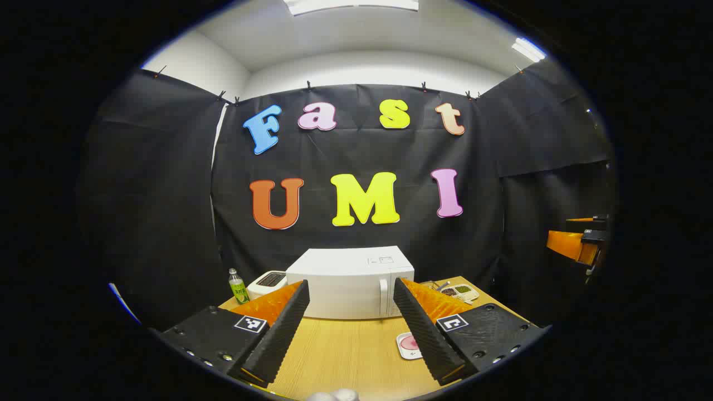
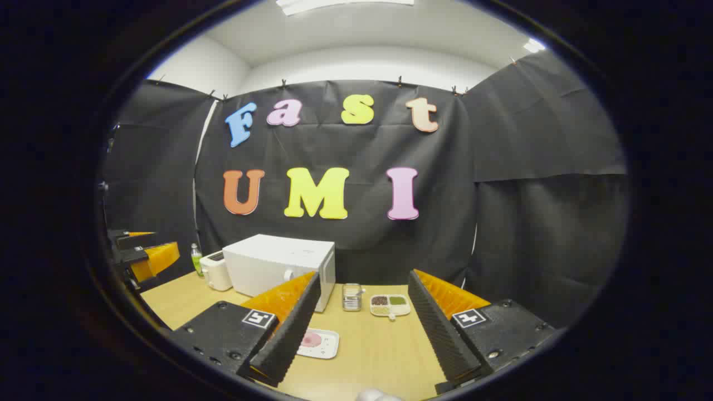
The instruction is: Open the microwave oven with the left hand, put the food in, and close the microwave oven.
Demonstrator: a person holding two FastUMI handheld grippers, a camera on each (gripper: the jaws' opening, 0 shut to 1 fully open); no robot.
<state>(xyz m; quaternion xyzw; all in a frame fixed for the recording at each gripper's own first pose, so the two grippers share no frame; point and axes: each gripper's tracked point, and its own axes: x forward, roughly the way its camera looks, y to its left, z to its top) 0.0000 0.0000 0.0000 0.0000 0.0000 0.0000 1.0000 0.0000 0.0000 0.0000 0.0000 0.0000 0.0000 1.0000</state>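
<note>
A white microwave oven (image 1: 348, 281) stands shut at the back of the wooden table (image 1: 345, 356), its vertical handle (image 1: 383, 297) on the right side of the door. In the right gripper view the microwave oven (image 2: 278, 266) is at the back left. A small white square plate with pink food (image 1: 408, 345) lies in front of it; the same plate (image 2: 317, 341) rests near my right gripper's left finger. My left gripper (image 1: 352, 328) is open, held back from the microwave and above the table. My right gripper (image 2: 362, 331) is open too, with nothing between its fingers.
A white toaster (image 1: 266, 284) and a green bottle (image 1: 238, 286) stand left of the microwave. A divided tray of condiments (image 2: 390, 304) and a metal utensil holder (image 2: 351, 297) sit to the microwave's right. The other gripper shows at the side edge of each view (image 1: 576, 245) (image 2: 142, 256).
</note>
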